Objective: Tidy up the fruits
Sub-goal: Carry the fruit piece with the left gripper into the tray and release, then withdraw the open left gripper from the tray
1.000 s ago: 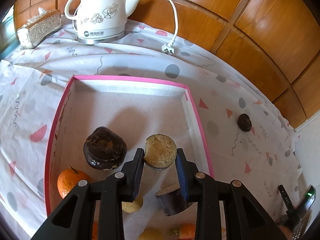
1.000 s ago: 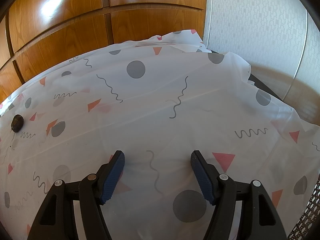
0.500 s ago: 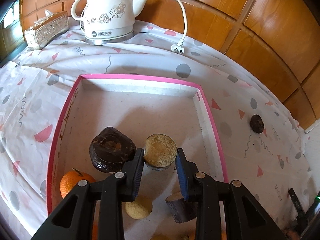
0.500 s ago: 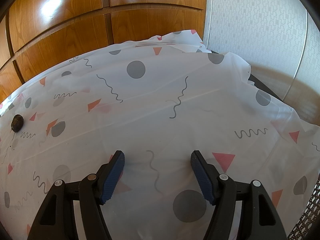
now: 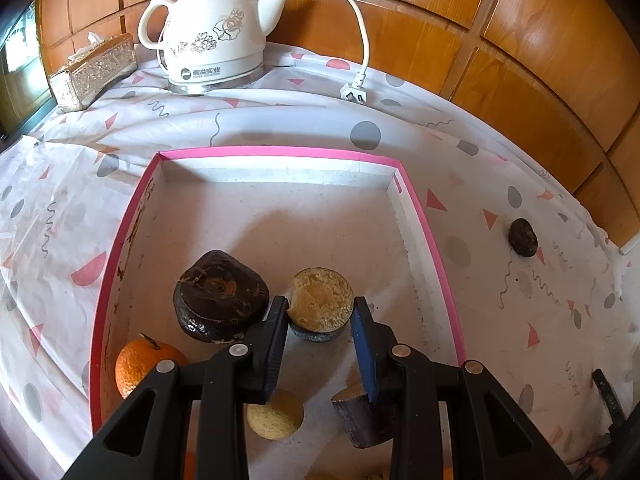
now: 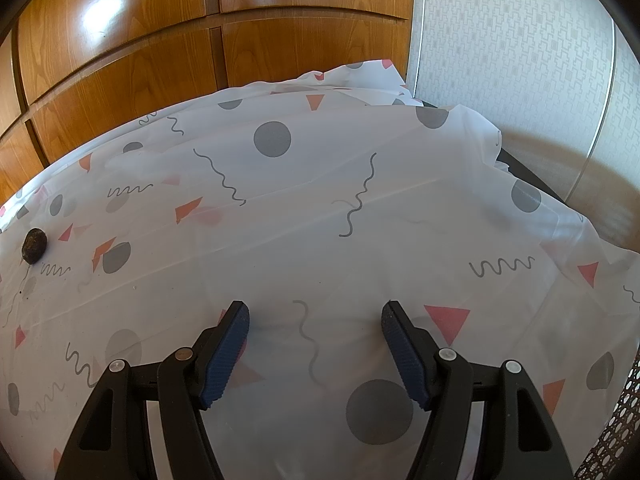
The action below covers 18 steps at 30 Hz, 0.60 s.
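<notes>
Left wrist view: the left claw point(image 5: 320, 314) is clamped on a halved fruit point(image 5: 322, 304), tan cut face up, held over the floor of the pink-rimmed box point(image 5: 280, 153). Just left of the claw lies a dark, shrivelled fruit point(image 5: 220, 296), touching the left finger or nearly so; lower left sits an orange point(image 5: 140, 364). Under the claw are a yellow slice point(image 5: 276, 416) and another dark half point(image 5: 360, 416). Well off to the right, outside the box on the worktop point(image 5: 500, 320), one small dark fruit point(image 5: 523, 237) lies alone. A kettle point(image 5: 212, 40) stands far ahead.

Right wrist view: the right claw point(image 6: 316, 322) stands apart with nothing between its pads, over bare cloth — the same small dark fruit point(image 6: 35, 245) is far to its left.

Judging by this, most fruit is boxed; the held half needs setting down, then the stray one collecting.
</notes>
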Tool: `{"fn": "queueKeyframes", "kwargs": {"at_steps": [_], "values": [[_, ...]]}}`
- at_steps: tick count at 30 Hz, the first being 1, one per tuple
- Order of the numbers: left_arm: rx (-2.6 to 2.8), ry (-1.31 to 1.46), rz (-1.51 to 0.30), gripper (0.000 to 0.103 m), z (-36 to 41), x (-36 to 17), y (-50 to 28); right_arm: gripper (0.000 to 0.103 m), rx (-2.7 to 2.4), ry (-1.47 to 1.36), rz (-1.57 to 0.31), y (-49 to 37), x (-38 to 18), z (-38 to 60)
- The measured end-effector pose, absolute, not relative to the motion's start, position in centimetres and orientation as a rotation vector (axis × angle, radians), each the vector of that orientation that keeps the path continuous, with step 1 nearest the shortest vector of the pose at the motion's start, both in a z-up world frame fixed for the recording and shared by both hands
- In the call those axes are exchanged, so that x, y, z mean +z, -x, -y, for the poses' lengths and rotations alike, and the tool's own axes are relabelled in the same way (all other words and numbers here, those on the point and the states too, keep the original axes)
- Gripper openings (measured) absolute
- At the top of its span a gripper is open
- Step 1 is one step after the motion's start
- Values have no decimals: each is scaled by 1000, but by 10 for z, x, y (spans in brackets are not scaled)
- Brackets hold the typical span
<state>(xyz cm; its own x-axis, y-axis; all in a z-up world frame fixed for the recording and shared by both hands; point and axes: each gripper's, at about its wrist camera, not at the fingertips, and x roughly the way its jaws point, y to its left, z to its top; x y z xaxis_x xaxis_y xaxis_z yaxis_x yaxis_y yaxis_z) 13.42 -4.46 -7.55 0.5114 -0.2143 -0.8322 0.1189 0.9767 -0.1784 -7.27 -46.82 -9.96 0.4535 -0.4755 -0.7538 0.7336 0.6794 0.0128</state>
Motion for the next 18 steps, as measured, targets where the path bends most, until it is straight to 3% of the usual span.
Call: {"fn": "queueKeyframes", "kwargs": {"at_steps": [12, 18], "values": [[-211, 96, -957, 38, 42, -57, -114, 70, -766, -362, -798, 73, -100, 468], [-228, 110, -907, 45, 38, -37, -97, 70, -767, -360, -799, 72, -100, 468]]}}
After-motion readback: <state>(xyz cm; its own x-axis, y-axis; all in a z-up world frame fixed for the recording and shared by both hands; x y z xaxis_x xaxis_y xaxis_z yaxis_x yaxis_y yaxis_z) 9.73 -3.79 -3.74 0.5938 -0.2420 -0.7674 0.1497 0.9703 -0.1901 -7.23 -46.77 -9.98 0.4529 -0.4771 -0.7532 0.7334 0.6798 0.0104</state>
